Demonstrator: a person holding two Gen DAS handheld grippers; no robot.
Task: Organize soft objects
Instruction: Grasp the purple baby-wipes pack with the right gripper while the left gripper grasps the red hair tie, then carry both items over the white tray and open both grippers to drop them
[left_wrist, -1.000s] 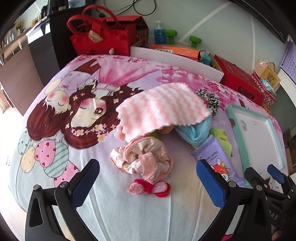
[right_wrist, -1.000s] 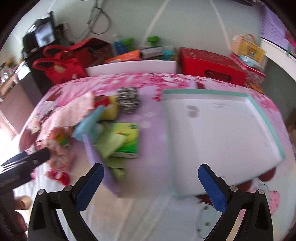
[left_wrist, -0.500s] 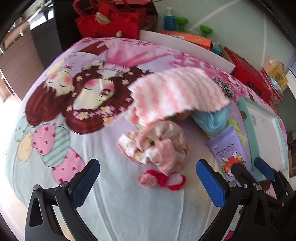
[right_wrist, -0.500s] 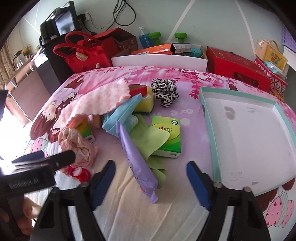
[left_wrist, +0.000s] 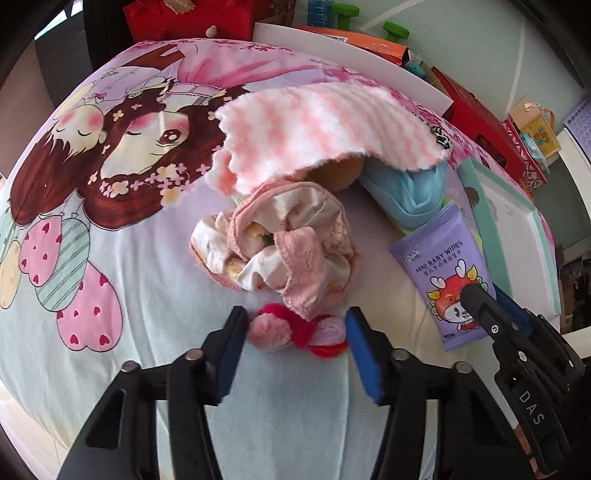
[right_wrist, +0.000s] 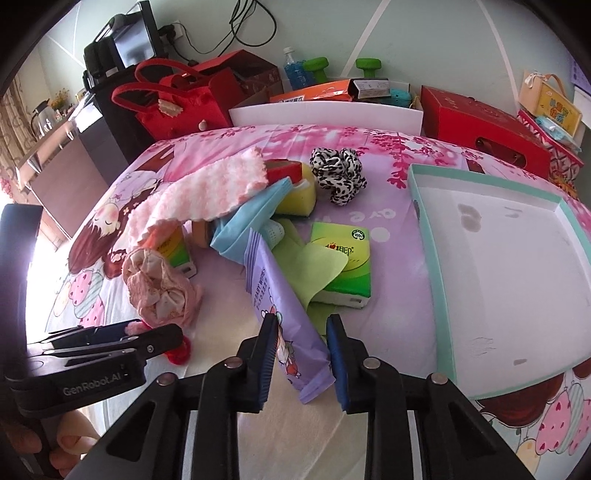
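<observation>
1. Baby wipes pack: I find it on the bed, lying directly ahead of the right hand-held gripper with its near end between the two blue pads. Its long axis runs away from me toward the pile, roughly in line with the fingers, so the jaws cross its narrow width.
2. Right hand-held gripper: jaws closing around the pack. The pack sits between them; I judge the pads not yet pressing on it, since a gap shows on each side.
3. Pom-pom hair clip: red and pink, fluffy, lying crosswise just ahead of the left hand-held gripper. Its long axis spans from pad to pad. Jaws closing, with the clip between them and no firm pinch visible.
4. Nearness: each hand is at its own item; the right is the nearer to the teal-rimmed tray, which stands empty to its right.
5. Appearance: the pack is a purple, limp, glossy pouch with a cartoon print; I expect it to buckle when pinched.
</observation>
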